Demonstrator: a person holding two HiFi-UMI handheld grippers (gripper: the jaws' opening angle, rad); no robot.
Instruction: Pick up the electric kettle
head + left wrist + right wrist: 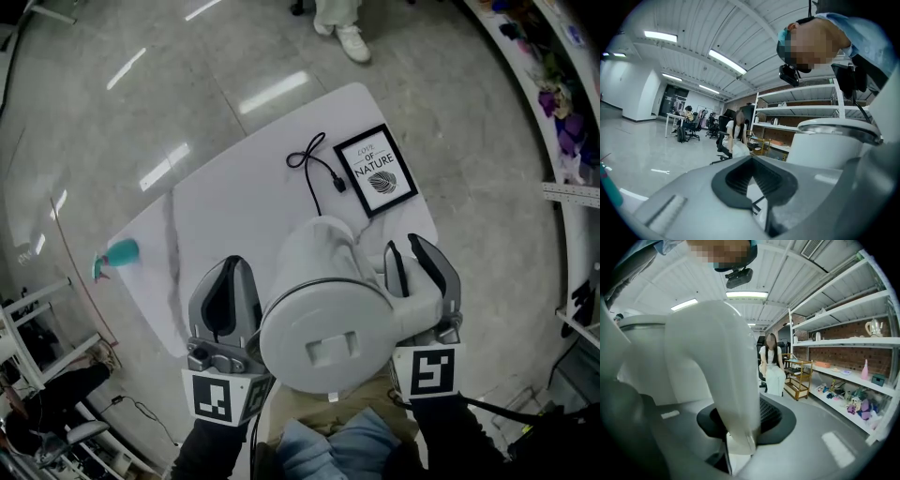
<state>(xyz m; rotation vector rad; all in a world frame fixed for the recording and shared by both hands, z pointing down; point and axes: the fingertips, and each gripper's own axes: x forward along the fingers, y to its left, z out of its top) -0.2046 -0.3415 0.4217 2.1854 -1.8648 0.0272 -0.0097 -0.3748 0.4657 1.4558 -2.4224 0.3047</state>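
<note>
Kettle [323,323] hangs in the air close under the person's head, above the near edge of the counter [234,197], between the two tongs. The right tongs [407,247] are clenched on its handle [717,371], which runs down between the pads in the right gripper view. The left tongs [228,265] sit just beside the kettle's other flank. Their jaws are drawn together with nothing between them, and in the left gripper view the kettle's body rises to the right of them.

Both tongs point forward, side by side and dipped a little below level. Dark sleeves [211,450] reach in from the bottom edge of the head view.

The kettle is white and round-bodied, with a thick arched handle. It is tipped so that its flat round base, with a rectangular recess in the middle, faces the head camera.

Farther out on the white counter lie a coiled black cord [314,169] and, beside it, a black-framed print [375,171]. A teal bottle [117,255] lies at the counter's left edge.
</note>
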